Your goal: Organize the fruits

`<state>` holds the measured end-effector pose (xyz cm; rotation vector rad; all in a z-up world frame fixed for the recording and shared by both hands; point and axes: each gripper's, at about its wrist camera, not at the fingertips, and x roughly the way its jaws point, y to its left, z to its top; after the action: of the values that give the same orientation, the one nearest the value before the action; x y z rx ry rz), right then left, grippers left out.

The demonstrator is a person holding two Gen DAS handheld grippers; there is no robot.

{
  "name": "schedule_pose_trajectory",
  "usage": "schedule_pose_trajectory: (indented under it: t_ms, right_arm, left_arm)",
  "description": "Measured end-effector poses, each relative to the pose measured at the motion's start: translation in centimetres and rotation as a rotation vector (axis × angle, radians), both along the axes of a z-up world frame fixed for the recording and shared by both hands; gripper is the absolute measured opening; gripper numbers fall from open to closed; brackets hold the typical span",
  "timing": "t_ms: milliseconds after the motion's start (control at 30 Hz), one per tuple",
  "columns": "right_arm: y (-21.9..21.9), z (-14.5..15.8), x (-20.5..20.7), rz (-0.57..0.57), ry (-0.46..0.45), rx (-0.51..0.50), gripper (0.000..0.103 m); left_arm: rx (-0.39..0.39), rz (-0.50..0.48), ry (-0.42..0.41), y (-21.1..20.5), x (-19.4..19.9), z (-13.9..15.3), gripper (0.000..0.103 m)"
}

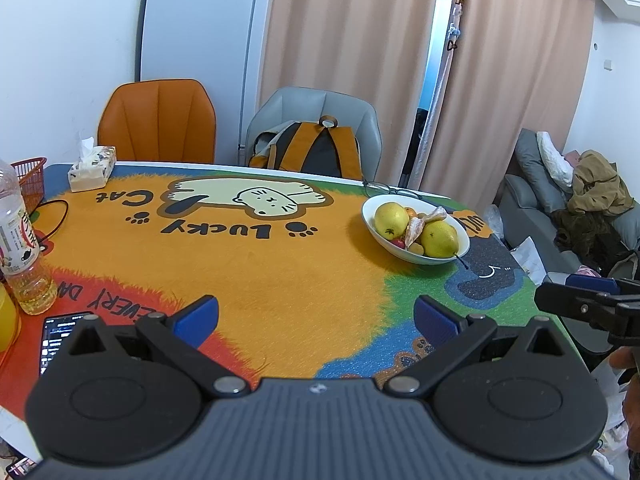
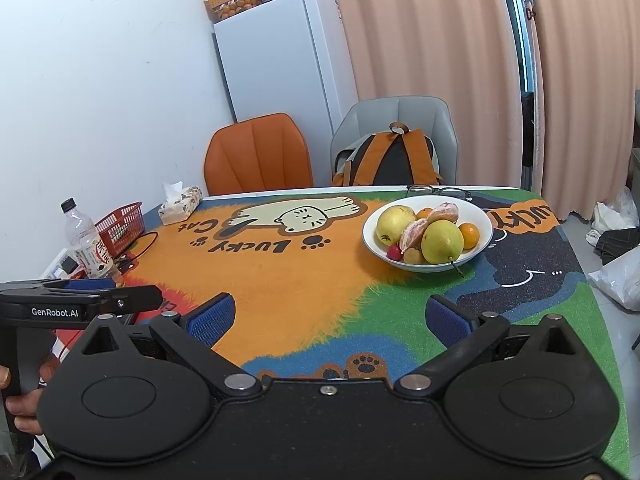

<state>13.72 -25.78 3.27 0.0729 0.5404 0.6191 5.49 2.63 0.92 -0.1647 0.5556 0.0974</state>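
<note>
Fruits in the white bowl point(image 2: 486, 220) look delicate: the peeled mandarin point(image 2: 416, 232) is soft, so I judge the firm yellow pear point(image 2: 442, 242) safer, held at its widest part. Both the left gripper point(image 1: 316, 320) and the right gripper point(image 2: 330, 318) are spread wide and hold nothing.

This is a lived-in home dining corner. A counter point(image 2: 280, 280) under a bright cartoon-cat printed cover carries a white ceramic bowl point(image 2: 480, 216) of fruit at 1 o'clock and a patterned tissue box point(image 2: 180, 205) at 10 o'clock. Behind it stand an orange padded chair point(image 2: 256, 156), a grey chair holding an orange-strapped backpack point(image 2: 394, 160), a tall white fridge point(image 2: 280, 60) and peach floor-length curtains point(image 2: 420, 28). A grey sofa point(image 1: 532, 188) piled with clothes sits at 3 o'clock.
</note>
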Motion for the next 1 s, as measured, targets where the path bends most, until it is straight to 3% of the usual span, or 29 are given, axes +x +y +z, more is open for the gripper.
schedule_pose_trajectory:
  t_ms: [1000]
  right_arm:
    - [0.67,0.09,-0.10,0.012,-0.001,-0.020,0.103]
  left_arm:
    - [-0.009,0.004,0.005,0.25,-0.04,0.04,0.103]
